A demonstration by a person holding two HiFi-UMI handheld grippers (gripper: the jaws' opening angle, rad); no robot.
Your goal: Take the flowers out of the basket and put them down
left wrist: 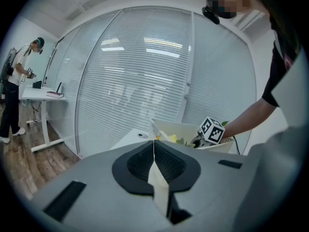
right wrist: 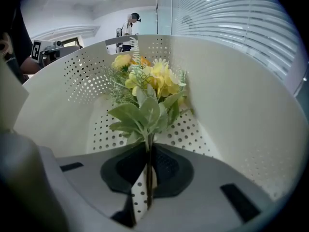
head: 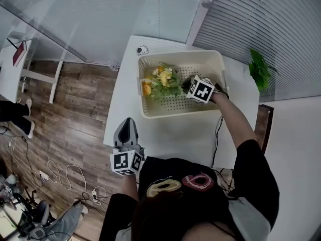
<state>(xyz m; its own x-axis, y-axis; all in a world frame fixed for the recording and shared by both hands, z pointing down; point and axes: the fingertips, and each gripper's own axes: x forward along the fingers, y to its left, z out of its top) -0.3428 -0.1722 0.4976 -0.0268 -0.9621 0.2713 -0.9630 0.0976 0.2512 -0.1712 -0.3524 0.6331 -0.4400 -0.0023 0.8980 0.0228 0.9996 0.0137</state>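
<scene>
A bunch of yellow and orange artificial flowers (head: 161, 82) with green leaves lies in the cream perforated basket (head: 150, 113) on the white table. My right gripper (head: 186, 85) reaches down into the basket. In the right gripper view its jaws (right wrist: 148, 151) are shut on the dark stem, and the blooms (right wrist: 147, 83) stand up in front of the basket wall (right wrist: 231, 110). My left gripper (head: 127, 121) hovers at the table's near left edge, away from the basket. Its jaws (left wrist: 154, 144) are shut with nothing between them.
The white table (head: 170, 134) ends at the left over a wooden floor with loose cables (head: 65, 177). A green plant (head: 260, 69) stands at the table's far right. A black cable (head: 216, 134) runs beside the basket. A person (left wrist: 14, 81) stands at a distant desk.
</scene>
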